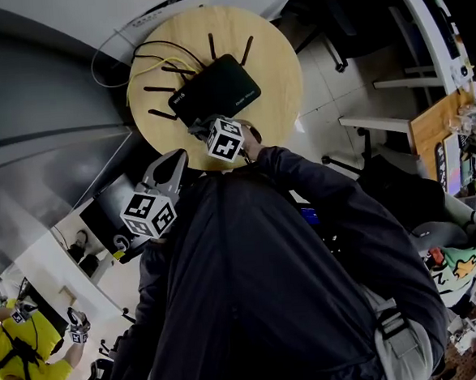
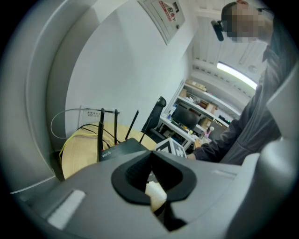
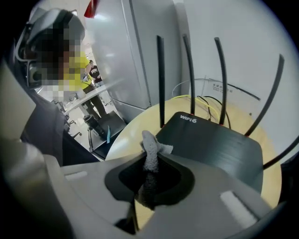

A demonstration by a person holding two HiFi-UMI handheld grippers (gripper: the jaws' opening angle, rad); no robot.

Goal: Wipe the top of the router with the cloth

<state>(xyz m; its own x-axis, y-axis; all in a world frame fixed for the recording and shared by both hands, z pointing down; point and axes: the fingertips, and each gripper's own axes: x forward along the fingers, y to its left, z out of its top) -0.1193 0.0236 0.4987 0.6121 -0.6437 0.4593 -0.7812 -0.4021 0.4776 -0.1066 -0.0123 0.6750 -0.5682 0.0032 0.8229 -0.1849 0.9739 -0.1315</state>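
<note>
R hand-held gripper point(image 3: 150, 173) clamped on grey textured cloth point(image 3: 150, 150). We see cloth tip at near edge of black flat router w/ antennas point(image 3: 219, 149); contact unclear. Router sits mid round pale wooden counter point(image 1: 271, 54).

L hand-held gripper point(image 2: 152, 183) jaws together, held back off counter; pale bit in gap, can't ID.

We judge wipe barely begun; most of top left.

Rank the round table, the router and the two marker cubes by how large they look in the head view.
1. Round table.
2. Router.
3. The marker cubes: the left claw's cube looks bigger than the right claw's cube, but it sits nearer the camera, so unranked.
</note>
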